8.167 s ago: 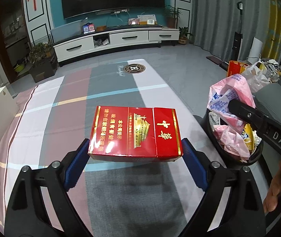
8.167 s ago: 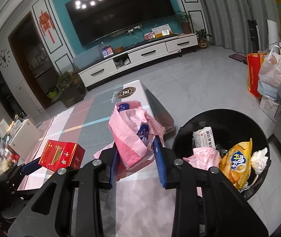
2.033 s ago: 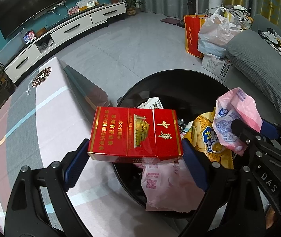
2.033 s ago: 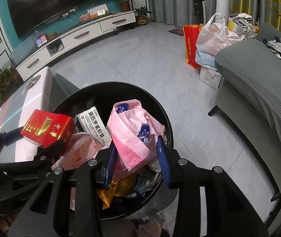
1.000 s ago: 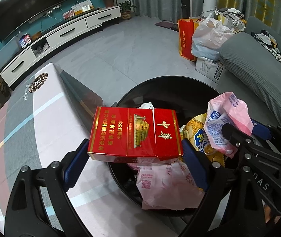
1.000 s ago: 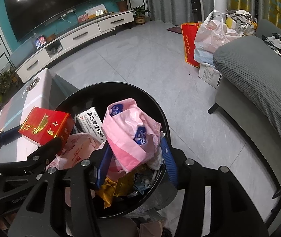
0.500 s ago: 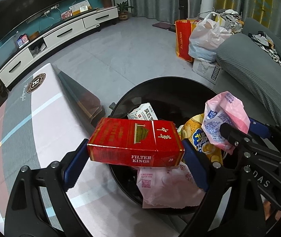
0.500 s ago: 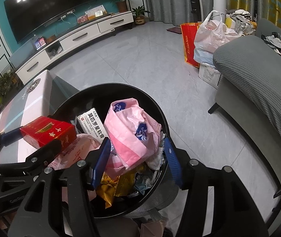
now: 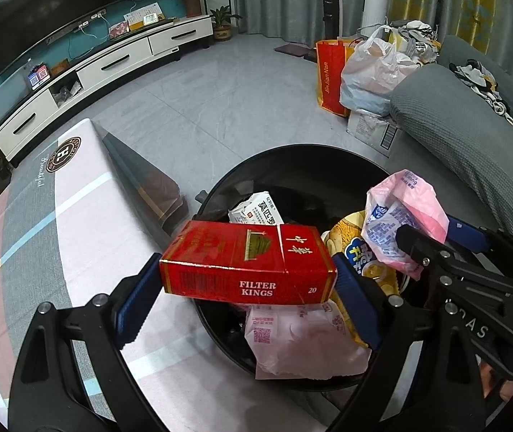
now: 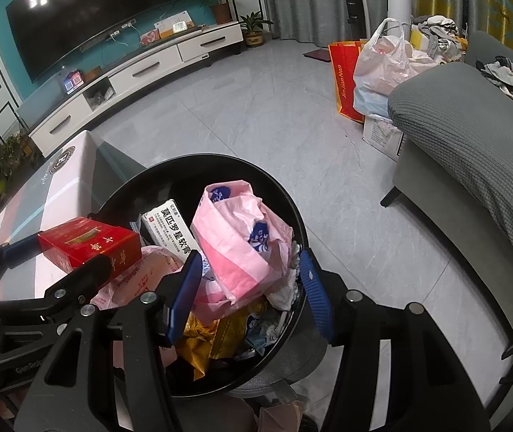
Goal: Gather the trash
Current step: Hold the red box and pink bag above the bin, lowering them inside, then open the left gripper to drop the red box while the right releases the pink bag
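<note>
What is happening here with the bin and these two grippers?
A person is collecting trash with a gripper in each hand. The left gripper has a red cigarette box between its pads, over the edge of the black trash bin. The right gripper is open around a crumpled pink plastic bag, which sits on the pile of wrappers in the bin.

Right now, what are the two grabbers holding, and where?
The left gripper pinches the red cigarette box by its two short ends. The right gripper fingers stand apart around the pink bag, not squeezing it.
</note>
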The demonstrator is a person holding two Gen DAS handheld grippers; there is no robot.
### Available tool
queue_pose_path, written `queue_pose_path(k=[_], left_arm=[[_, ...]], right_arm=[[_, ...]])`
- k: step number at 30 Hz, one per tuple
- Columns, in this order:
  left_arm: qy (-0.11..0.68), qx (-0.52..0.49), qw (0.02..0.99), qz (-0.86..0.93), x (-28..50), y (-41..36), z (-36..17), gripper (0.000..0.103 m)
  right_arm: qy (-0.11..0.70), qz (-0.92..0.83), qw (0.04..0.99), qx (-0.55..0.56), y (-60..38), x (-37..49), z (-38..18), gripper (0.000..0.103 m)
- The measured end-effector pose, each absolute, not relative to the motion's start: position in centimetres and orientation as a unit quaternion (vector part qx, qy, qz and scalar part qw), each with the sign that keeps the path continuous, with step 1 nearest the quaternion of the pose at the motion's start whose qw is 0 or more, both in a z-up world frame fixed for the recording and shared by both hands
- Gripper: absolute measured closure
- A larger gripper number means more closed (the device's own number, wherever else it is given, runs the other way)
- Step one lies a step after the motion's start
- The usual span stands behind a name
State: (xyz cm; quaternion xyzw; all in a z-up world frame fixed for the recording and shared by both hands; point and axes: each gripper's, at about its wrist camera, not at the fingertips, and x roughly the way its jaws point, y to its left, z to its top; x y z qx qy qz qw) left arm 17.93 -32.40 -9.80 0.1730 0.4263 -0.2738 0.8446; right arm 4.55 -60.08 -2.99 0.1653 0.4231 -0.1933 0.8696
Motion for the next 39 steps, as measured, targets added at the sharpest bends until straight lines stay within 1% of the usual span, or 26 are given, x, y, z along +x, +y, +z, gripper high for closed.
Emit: queue_pose_path(k=[33,36,39], left_arm=[[0.411,0.175,0.85,-0.279,17.4,-32.2,-8.5,0.01],[0.41,0.173,0.851,-0.278,17.5,-32.2,-8.3,0.01],[0.409,0.173,0.851,-0.279,17.5,-32.1,-8.2,0.01]], right_arm=[[0.421,-0.194,0.87,0.168,-60.0,4.6,-2.6,0.047],[0.418,-0.196,0.871,0.169,-60.1,4.5,-2.5,0.042],[0.415,-0.196,0.872,0.172,-60.0,4.5,-2.1,0.042]])
